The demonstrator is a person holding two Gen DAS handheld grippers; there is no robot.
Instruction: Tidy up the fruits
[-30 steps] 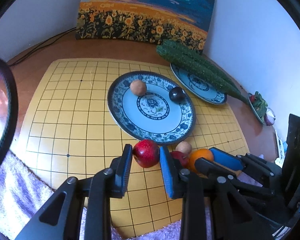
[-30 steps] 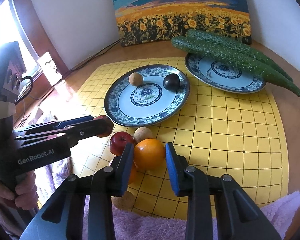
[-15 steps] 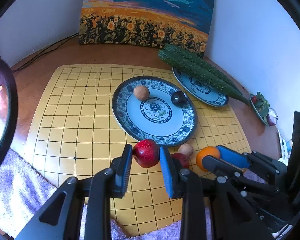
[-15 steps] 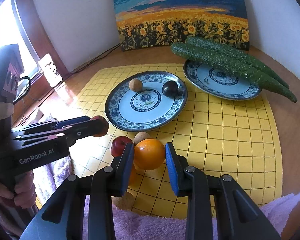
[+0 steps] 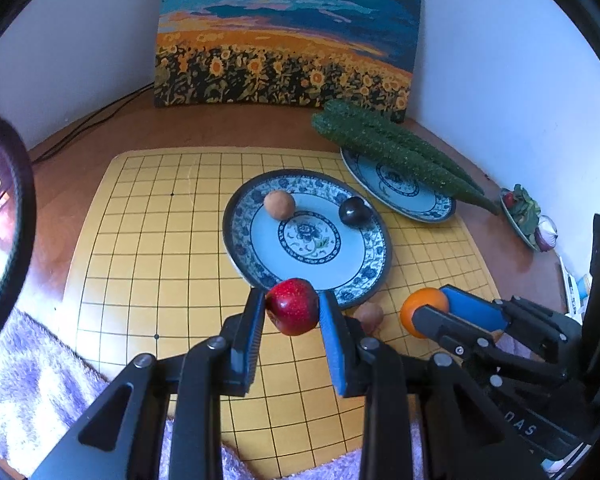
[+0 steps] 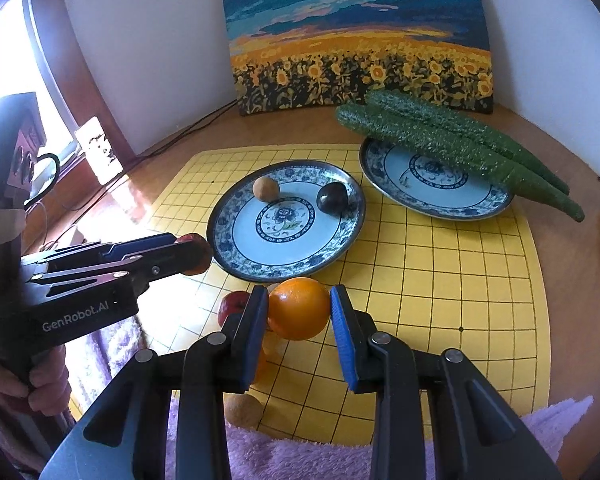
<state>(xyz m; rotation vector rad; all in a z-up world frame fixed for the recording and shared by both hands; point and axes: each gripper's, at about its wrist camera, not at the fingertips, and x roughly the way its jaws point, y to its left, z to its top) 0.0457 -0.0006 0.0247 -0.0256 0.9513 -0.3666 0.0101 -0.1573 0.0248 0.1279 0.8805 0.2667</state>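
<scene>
Got the left gripper (image 5: 292, 312) clamped on the red apple (image 5: 293, 306) and the right gripper (image 6: 299, 314) on the orange (image 6: 298, 307) — both held just short of the near plate (image 5: 364, 292). Firm, round, slick-skinned, so I'm squeezing across the widest part.

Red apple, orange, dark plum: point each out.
red apple (image 5: 292, 306), left wrist view, its front skin.
orange (image 6: 299, 307), right wrist view, its middle.
dark plum (image 6: 332, 197), right wrist view, its top.

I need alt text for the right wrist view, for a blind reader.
The right gripper holds an orange above a yellow grid mat. Beyond it is a blue patterned plate with two small fruits; to the left, the left gripper holds a red apple.
</scene>
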